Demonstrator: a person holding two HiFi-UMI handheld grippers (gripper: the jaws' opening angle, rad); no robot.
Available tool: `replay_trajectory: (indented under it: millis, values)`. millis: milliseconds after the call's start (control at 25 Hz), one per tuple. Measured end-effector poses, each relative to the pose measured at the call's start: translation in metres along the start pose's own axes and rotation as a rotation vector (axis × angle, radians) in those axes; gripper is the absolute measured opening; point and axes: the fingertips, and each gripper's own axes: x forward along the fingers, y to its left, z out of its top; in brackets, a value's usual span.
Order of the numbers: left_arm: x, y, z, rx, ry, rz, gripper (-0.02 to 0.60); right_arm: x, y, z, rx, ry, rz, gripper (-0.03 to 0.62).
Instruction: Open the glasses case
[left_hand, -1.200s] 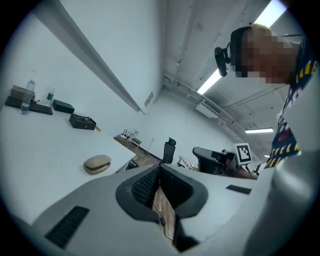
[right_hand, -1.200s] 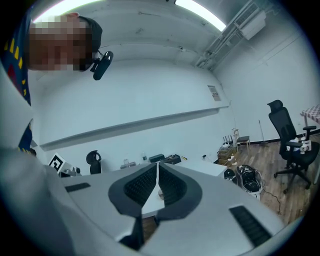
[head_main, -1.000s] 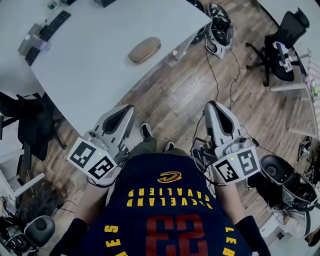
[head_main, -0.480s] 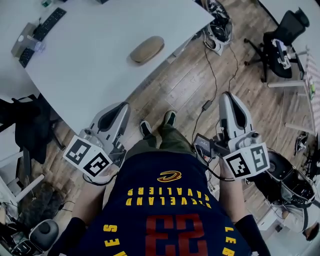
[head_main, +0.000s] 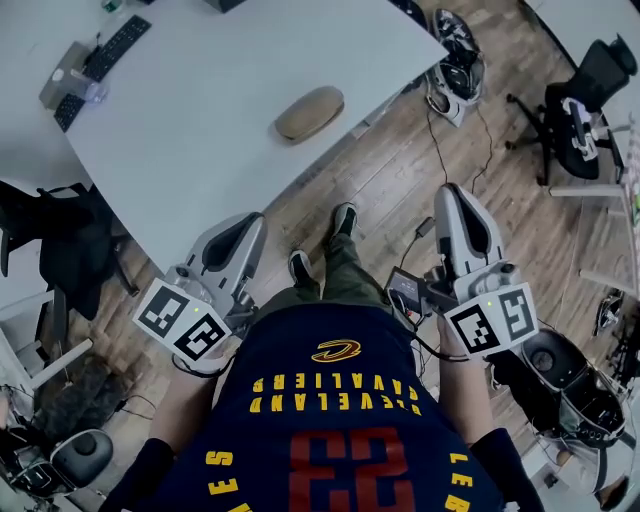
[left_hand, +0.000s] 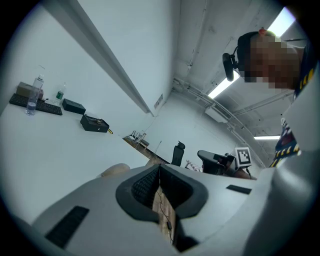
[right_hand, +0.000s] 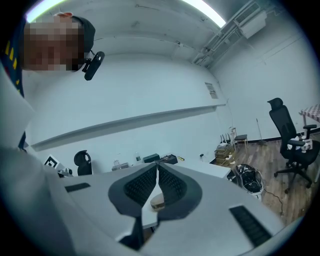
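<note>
Tan glasses case (head_main: 310, 113): oval, lid shut, lying flat on the white table (head_main: 190, 150), close to the edge nearest me, nothing touching it

My left tool (head_main: 254, 224): held low in front of my body, just beside the table's near edge; jaws pressed together, nothing between them. In the left gripper view the case's rounded top peeks over the tool's grey body, left of the jaws

My right tool (head_main: 456, 193): held over the wooden floor (head_main: 370, 180), to the right of the table and well apart from the case; jaws closed to a sliver, tips meeting, nothing gripped. In the right gripper view the case shows far off through the gap below the pads, resting on the table

Keyboard (head_main: 110, 50): black, at the table's far left side, a clear bottle (left_hand: 33, 97) standing beside it

Office chair (head_main: 590, 95): black, on the floor at far right

Cables (head_main: 440, 150): dark, trailing over the floor planks between the table and my right tool
</note>
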Motion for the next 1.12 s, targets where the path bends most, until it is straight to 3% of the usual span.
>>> replay_trajectory:
  millis: [360,520,680,840,920,1120]
  values:
    - [0.055,0.012,0.009,-0.006,0.007,0.069,0.012,0.053,-0.044,-0.003,0.039,0.050,0.081,0.025]
    - [0.095,0.011,0.024,0.084,-0.005,0.099,0.012,0.081,-0.072,-0.005,-0.008,0.093,0.118,0.025]
    - [0.131,0.015,0.040,0.209,-0.012,0.138,0.014,0.112,-0.077,-0.023,-0.062,0.161,0.206,0.025]
    - [0.165,0.032,0.037,0.398,0.087,0.219,0.022,0.142,-0.075,-0.061,-0.044,0.270,0.298,0.025]
    - [0.179,0.044,0.030,0.469,0.159,0.240,0.069,0.158,-0.070,-0.087,-0.017,0.343,0.335,0.025]
    - [0.202,0.082,-0.013,0.658,0.402,0.265,0.129,0.191,-0.060,-0.149,0.075,0.499,0.343,0.026]
